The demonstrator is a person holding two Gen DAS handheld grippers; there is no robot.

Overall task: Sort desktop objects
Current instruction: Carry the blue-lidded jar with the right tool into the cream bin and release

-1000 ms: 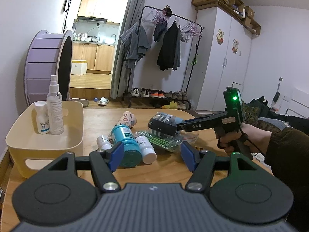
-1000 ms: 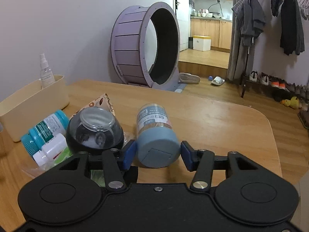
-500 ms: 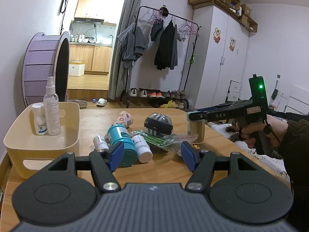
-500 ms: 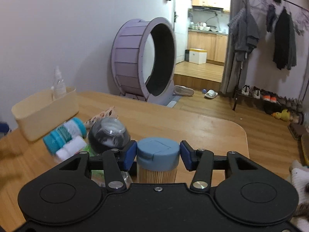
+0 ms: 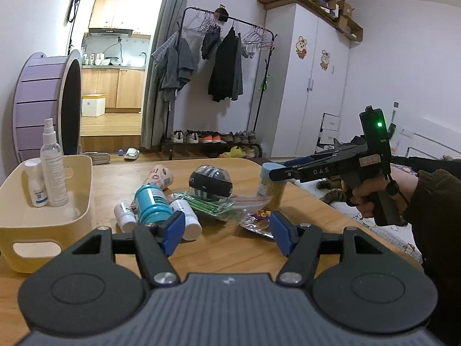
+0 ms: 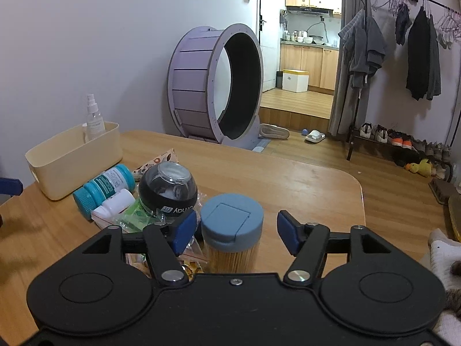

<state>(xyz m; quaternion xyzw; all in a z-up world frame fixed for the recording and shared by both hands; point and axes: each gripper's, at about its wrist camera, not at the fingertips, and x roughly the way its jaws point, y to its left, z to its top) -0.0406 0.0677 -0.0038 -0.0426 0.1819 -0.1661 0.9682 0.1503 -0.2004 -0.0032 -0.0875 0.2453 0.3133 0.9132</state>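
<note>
- I'm letting go of the toothpick jar (image 6: 232, 230): my right gripper (image 6: 236, 230) has just been spreading, its pads clear of the jar standing upright between them, beside the black ball (image 6: 168, 190).
- My left gripper (image 5: 226, 232) is hanging spread and empty, near the ball.
- Next I'm judging a pickup from the pile by the ball, bound for the yellow bin (image 5: 17, 230) far left of it.

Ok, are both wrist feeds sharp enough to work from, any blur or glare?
Left wrist view: sharp, evenly lit, strong fisheye bending at the edges, dark corners. Right wrist view: sharp on the blue-lidded toothpick jar; only the wooden table's near-left edge is dim and smeared. No real glare in either.
</note>
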